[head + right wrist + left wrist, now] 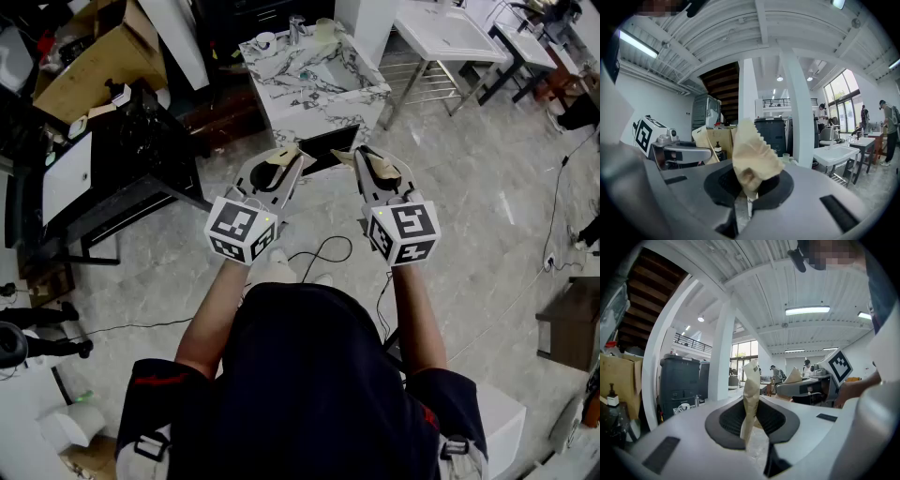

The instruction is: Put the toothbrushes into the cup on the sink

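Note:
The marble sink counter (309, 94) stands ahead of me at the top middle of the head view. A white cup (265, 40) sits at its far left, a pale cup (325, 30) at its far right, and a faucet (297, 28) between them. I cannot make out any toothbrush. My left gripper (287, 156) and right gripper (354, 156) are held side by side, short of the counter's near edge. The beige pads of the left gripper (751, 369) meet with nothing between them. The right gripper (752, 136) is likewise shut and empty.
A black cabinet (122, 150) and a cardboard box (94, 56) stand to the left. A white basin on a metal frame (441, 33) is at the upper right. A dark panel (328, 145) leans at the counter's foot, and a cable (323, 248) loops on the tiled floor.

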`<state>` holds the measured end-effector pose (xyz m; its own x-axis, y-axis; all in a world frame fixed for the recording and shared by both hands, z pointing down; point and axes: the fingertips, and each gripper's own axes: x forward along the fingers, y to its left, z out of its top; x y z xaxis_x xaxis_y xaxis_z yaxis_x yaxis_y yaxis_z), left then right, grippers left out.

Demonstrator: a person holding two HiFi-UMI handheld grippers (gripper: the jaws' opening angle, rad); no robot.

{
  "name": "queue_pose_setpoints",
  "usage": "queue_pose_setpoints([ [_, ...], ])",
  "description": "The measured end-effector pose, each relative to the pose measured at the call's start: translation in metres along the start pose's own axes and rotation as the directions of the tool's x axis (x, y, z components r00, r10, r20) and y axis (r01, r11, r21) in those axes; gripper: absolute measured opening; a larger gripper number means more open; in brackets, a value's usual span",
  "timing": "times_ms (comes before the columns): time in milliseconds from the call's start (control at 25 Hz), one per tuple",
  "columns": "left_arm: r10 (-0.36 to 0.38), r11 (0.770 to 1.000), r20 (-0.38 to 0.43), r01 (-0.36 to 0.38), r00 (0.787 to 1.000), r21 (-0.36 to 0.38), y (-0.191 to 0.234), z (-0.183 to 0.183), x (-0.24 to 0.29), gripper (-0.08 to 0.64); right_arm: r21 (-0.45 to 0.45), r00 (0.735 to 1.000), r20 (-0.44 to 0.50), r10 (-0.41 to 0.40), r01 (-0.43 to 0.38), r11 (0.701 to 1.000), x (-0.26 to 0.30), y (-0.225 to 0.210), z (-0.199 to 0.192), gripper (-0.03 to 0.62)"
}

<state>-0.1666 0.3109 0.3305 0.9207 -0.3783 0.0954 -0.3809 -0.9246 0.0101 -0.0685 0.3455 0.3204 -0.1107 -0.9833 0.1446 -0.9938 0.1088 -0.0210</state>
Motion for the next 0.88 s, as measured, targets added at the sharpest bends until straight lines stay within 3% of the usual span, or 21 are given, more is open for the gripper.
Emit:
queue_pose_setpoints([
  [400,0.019,1.000,-0.016,-0.019,1.000,0.011,-0.018,-0.002,0.005,0.069,0.033,1.000,0.001,0.017,-0.017,0.999,-0.016,-0.016,-0.006,0.048],
  [880,0.054,0.998,-0.023,-0.054,0.998,0.019,-0.002,-0.003,0.013,0.069,0.047,0.998,0.007,0.062,-0.062,0.997,0.005,-0.018,-0.008,0.048],
])
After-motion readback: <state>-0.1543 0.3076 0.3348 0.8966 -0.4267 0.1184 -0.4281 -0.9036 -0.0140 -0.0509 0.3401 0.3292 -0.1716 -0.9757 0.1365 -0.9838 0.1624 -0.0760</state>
